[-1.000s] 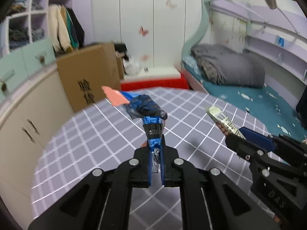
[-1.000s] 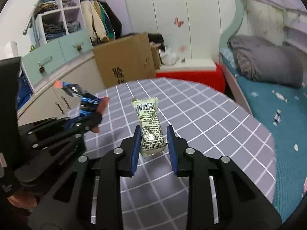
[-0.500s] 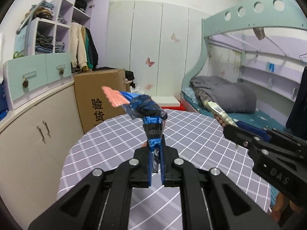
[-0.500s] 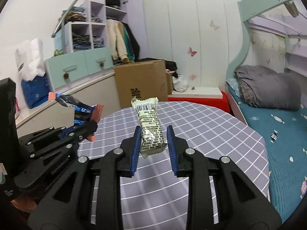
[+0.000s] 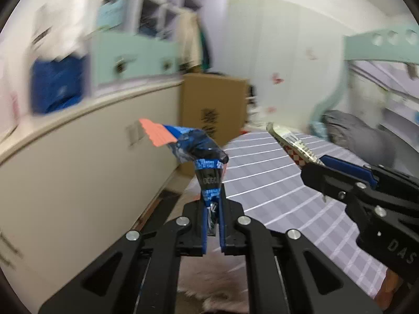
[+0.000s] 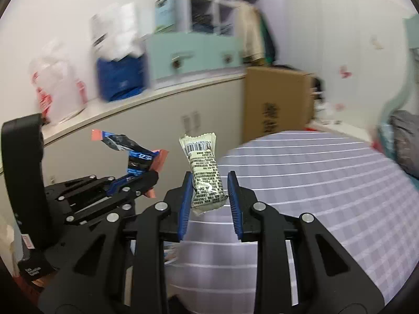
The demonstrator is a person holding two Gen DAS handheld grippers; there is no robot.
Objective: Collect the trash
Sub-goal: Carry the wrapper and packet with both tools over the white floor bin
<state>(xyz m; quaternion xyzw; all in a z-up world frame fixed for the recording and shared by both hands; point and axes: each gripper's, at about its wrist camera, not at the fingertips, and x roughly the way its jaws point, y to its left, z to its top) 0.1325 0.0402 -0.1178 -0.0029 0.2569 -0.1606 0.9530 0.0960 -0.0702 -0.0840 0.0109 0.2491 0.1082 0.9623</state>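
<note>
The left hand-held gripper (image 5: 212, 209) is raised level, clamped tight on a crumpled blue wrapper (image 5: 199, 151); beside it, the right hand-held gripper (image 6: 209, 196) pinches a cream snack packet (image 6: 205, 172) upright above the checked table (image 6: 327, 183). A cardboard box (image 6: 275, 104) stands beyond, against the cabinets. Only the left view shows pinkish floor below.

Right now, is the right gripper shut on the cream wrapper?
Shut on it: the right gripper pinches the cream wrapper at its lower end, lifted above the table.
</note>
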